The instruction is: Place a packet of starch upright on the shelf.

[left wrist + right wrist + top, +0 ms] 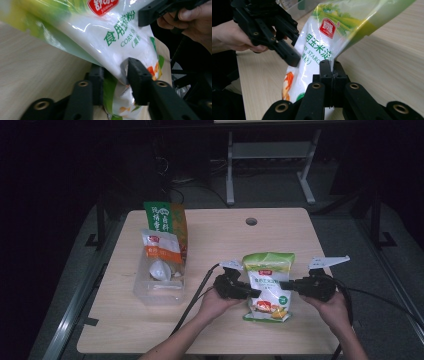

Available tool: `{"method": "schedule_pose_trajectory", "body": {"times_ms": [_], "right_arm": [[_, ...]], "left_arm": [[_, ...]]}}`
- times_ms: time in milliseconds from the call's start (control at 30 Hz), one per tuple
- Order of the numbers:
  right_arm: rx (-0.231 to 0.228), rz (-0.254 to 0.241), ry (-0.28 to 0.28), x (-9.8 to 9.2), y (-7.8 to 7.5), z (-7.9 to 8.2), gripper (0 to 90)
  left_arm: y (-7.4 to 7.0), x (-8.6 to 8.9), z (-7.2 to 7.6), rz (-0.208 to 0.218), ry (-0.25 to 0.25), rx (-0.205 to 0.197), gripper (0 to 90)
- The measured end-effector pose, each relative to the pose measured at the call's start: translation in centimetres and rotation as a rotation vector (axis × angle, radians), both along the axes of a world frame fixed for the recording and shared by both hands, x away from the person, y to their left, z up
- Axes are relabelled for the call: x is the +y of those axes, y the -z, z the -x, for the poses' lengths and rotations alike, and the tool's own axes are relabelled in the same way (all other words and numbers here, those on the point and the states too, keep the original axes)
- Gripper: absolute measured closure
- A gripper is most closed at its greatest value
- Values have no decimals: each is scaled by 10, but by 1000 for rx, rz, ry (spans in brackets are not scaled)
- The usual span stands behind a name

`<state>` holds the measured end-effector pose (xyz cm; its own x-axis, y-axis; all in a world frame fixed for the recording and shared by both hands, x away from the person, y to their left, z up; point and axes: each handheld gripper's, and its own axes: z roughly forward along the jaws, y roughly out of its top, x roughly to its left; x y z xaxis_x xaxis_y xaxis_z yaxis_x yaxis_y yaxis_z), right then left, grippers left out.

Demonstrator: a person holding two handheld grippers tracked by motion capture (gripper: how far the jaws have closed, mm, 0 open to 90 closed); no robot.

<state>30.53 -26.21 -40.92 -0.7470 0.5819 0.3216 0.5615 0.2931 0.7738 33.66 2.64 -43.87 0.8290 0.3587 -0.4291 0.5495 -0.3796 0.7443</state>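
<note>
At the near edge of a pale wood-grain table [215,330], a person holds a glossy white-and-green plastic bag [267,285] between two black grippers. The soft, crinkled pouch stands roughly upright just right of the table's centre, long axis running away from the person, green top farthest off. The left gripper [252,292] pinches the bag's left edge, jaws closed on the film; the right gripper [285,284] clamps its right edge, jaws pressed together on the plastic. Green lettering reads "CORN" and "STARCH" beside Chinese characters, under a red oval logo. To the left, a clear plastic bin [159,287] holds a white-and-orange packet [161,251] and a green-and-orange bag [167,220].
</note>
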Motion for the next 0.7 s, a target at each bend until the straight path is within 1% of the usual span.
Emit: {"method": "schedule_pose_trajectory", "body": {"times_ms": [33, 67, 100, 133, 167, 200, 233, 267, 400, 500, 567, 633, 700], "right_arm": [[-11, 0, -1, 4, -2, 0, 892], [-11, 0, -1, 4, -2, 0, 892], [-32, -12, -5, 8, -6, -1, 892], [-36, -22, -3, 9, -8, -2, 892], [-36, -22, -3, 9, -8, -2, 892], [-65, -28, -8, 15, -13, -4, 892], [-65, -28, -8, 15, -13, -4, 892], [-90, -17, -10, 22, -16, -8, 891], [-88, -20, -16, 32, -14, -15, 887], [-86, -5, -23, 38, -9, -18, 878], [-81, 4, -28, 39, -7, -19, 867], [-72, 18, -40, 41, -5, -20, 841], [-54, 10, -54, 41, -3, -22, 808]], "left_arm": [[-5, 2, 3, -16, -25, -61, 758], [-5, 2, 3, -16, -25, -61, 776], [-11, 5, 5, -26, -51, -112, 802], [-14, 7, 6, -31, -60, -138, 813], [-14, 7, 6, -31, -60, -138, 828], [-18, 11, 8, -48, -80, -187, 842], [-18, 11, 8, -48, -80, -187, 847], [-21, 15, 10, -76, -99, -234, 850], [-22, 23, 12, -105, -123, -286, 855], [-21, 27, 14, -123, -129, -309, 856], [-21, 28, 16, -135, -125, -327, 858], [-21, 28, 19, -156, -112, -351, 860], [-21, 28, 22, -168, -104, -371, 862]]}}
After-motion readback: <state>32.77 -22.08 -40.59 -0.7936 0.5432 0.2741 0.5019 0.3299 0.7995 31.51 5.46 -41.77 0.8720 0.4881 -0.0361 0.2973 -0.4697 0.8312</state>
